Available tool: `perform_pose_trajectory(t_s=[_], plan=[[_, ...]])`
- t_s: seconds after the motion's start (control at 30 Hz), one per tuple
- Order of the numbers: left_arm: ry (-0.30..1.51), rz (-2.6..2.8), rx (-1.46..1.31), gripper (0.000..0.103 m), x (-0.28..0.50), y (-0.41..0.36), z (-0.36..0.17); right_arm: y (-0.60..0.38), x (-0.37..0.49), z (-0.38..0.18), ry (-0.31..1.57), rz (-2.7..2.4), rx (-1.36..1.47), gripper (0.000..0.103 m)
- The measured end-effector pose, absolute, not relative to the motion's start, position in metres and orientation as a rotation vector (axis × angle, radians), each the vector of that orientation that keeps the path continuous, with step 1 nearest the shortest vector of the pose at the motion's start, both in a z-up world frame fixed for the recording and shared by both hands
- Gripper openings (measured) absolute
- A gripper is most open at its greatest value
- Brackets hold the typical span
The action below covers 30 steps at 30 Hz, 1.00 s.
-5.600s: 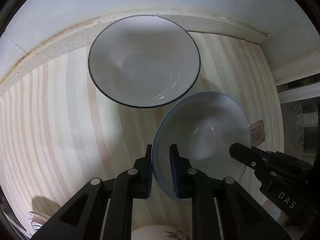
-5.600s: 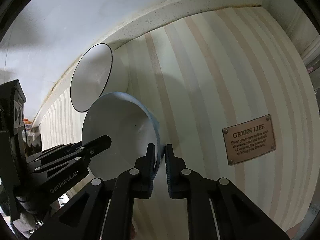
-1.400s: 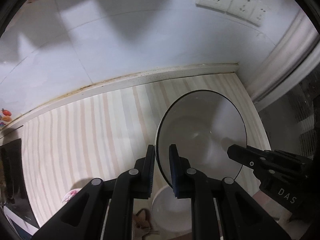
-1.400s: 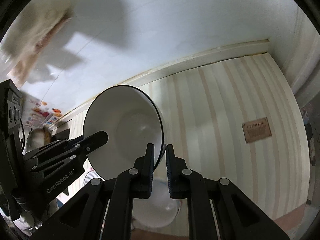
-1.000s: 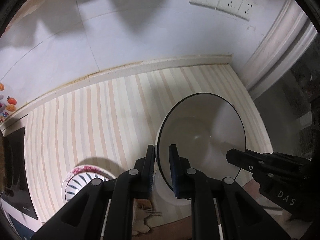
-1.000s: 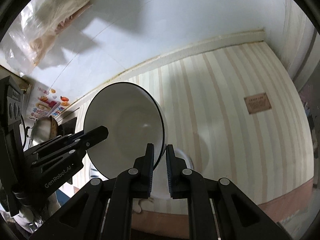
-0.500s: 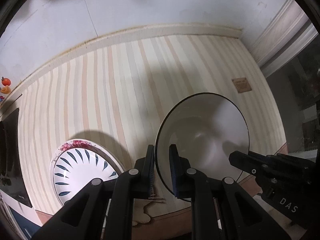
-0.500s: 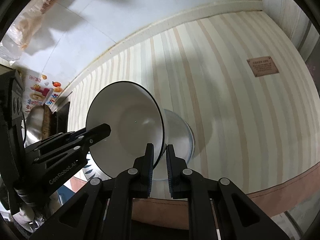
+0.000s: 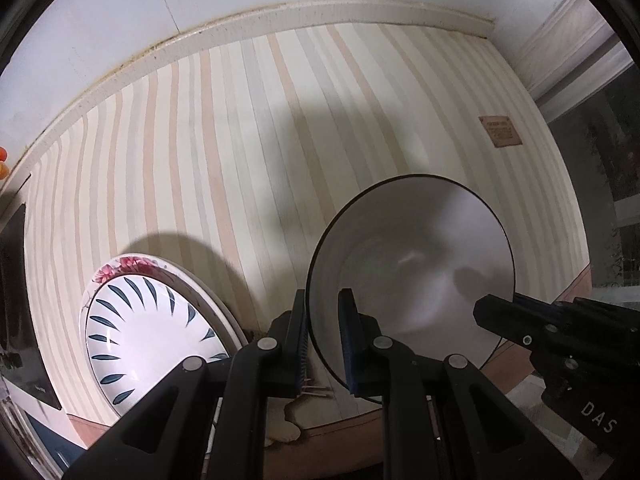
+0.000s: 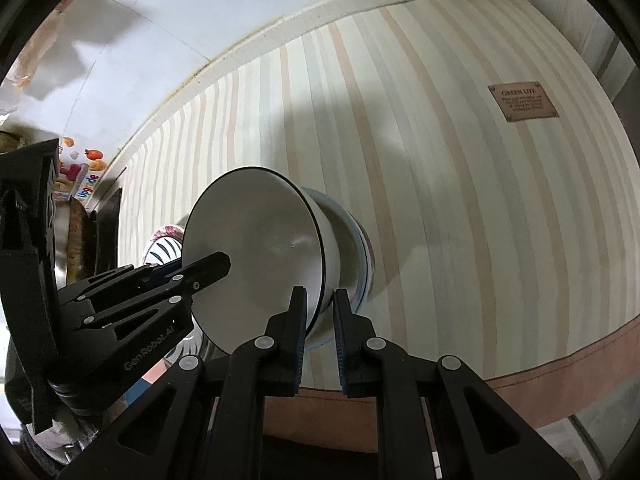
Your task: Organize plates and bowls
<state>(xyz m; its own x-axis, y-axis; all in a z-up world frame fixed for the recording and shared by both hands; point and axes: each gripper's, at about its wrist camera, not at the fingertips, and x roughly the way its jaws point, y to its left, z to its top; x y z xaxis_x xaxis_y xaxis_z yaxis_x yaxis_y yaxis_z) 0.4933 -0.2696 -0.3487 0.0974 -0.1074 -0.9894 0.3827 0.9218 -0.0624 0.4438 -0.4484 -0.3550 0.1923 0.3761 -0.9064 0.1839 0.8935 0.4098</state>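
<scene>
A: Nearest first: what do the grippers have?

B: Both pinch the same bowl (image 9: 412,256) by its rim. The left gripper (image 9: 323,336) has its pads pressed on the near rim; the right gripper (image 10: 320,316) nips the opposite edge, jaws nearly together with only the rim between them.

A: And where is the bowl?

B: Low over the counter (image 9: 224,128), seated partly in a blue-rimmed bowl (image 10: 356,236) that stands near the front edge. I cannot tell whether it has bottomed out.

A: So the step is nesting one bowl in the other?

B: That is my reading. The next move, I judge, calls for settling it level, then letting go with both grippers and lifting straight up so the rim is not dragged.

A: Anything farther off?

B: A plate (image 9: 156,336) with dark leaf marks lies beside, atop a pink-flowered one. Beyond, bare striped counter, a small brown label (image 10: 522,102), then the wall.
</scene>
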Motion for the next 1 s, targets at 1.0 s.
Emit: perform_pose_trajectory(t_s=[1.0], plan=[[1.318, -0.407, 0.261, 0.016, 0.459, -0.262, -0.277, -0.446, 0.423, -0.312, 1.356, 0.071, 0.419, 0.026]])
